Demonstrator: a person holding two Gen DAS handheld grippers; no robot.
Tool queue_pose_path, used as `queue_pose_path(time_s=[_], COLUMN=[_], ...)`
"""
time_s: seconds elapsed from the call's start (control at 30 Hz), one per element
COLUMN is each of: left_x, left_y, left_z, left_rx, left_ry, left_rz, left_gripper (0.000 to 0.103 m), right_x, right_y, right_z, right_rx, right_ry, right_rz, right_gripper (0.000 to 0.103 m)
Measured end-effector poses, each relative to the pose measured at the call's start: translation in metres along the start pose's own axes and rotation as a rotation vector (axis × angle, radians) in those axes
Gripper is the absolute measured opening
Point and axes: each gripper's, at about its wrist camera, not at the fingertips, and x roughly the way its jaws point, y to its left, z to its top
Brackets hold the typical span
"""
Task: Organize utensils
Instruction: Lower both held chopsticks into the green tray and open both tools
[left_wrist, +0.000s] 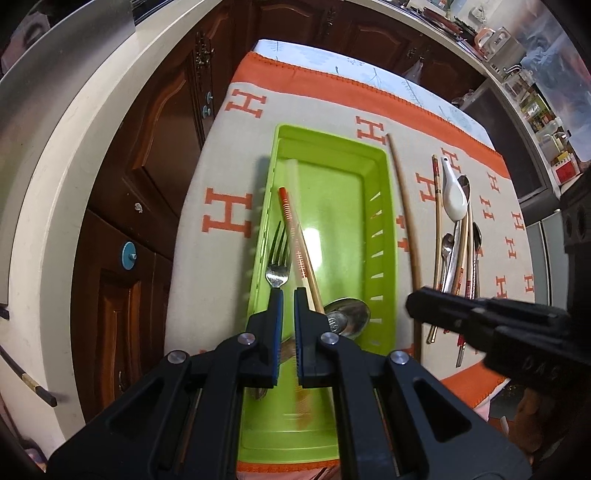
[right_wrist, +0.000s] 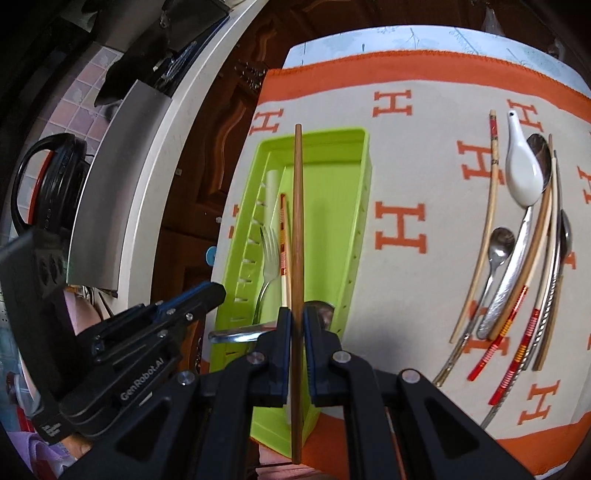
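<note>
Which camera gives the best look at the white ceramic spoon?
The right wrist view: the white ceramic spoon shows large and sharp atop the loose utensils. The left wrist view shows the same spoon smaller, farther off, near the right edge.

1. My work surface is a table spread with a beige blanket (left_wrist: 325, 122) bordered in orange and patterned with orange H letters, laid over a pale blue printed cloth (right_wrist: 424, 38).
2. To my left runs a cream countertop (left_wrist: 55, 155) with a curved edge, above dark brown wooden cabinet doors (left_wrist: 155, 122) with carved panels and ornate metal handles.
3. Round blue child-safety locks (left_wrist: 128, 254) sit on those doors.
4. In the right wrist view, a black pot with a looped handle (right_wrist: 48, 177) stands on the counter by a wall of small pinkish tiles (right_wrist: 81, 99).
5. Far right, cluttered shelves (left_wrist: 535, 110) hold jars and bottles.
</note>
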Motion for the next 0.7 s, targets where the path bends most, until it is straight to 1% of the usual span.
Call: queue_pose_path(time_s=[0.2,0.27,0.3,0.33,0.37,0.4,0.57,0.7], left_x=[-0.001,-0.003,-0.004,-0.005,-0.006,-0.007,-0.011,-0.013], left_y=[0.001,0.001,0.000,0.000,-0.001,-0.002,-0.010,-0.019], left_z=[0.002,0.002,0.002,0.002,0.002,0.002,0.001,0.000], left_rx=[-0.003,-0.002,-0.003,-0.003,-0.004,-0.003,0.013,0.026], left_ry=[0.002,-0.002,-0.005,-0.009,-0.012,-0.015,-0.026,-0.033], left_rz=[0.015,0.022,0.023,0.024,0.025,0.024,0.023,0.028], left_gripper=[0.006,0.012,0.015,0.018,0.020,0.020,0.021,0.021], right_x=[0.012,0.013,0.013,0.013,0.013,0.012,0.004,-0.004], right_y=[0.001,-0.001,-0.002,-0.003,-0.004,-0.005,-0.016,-0.033], right_z=[-0.004,-0.005,-0.006,-0.007,-0.008,-0.009,-0.014,-0.020], right_rx=[0.009,0.016,0.020,0.022,0.022,0.022,0.016,0.022], right_ry=[0.028,0.040,0.042,0.043,0.043,0.038,0.018,-0.002], right_rz=[0.015,0.024,0.026,0.028,0.033,0.034,0.009,-0.022], right_gripper=[0.008,0.010,0.014,0.021,0.023,0.025,0.025,0.025])
